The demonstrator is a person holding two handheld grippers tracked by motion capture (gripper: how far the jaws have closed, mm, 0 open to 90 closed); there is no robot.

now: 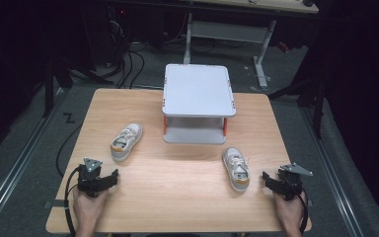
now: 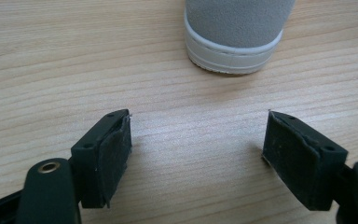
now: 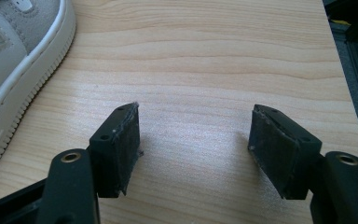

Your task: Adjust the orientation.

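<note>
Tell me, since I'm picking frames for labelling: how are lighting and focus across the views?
High view: table evenly lit, surroundings dark, slightly soft. Left gripper view: sharp wood grain, soft shadow under the shoe. Right gripper view: mild sheen on the wood between the open jaws.

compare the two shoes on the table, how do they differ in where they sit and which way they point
The left shoe lies farther from the person, off the front left corner of the white stand; the right shoe lies nearer the table's front edge, close to the right gripper. The left shoe's toe angles away and to the right; the right shoe's toe angles away and slightly to the left. Both are pale, laced sneakers with tan heels, sitting upright.
</note>
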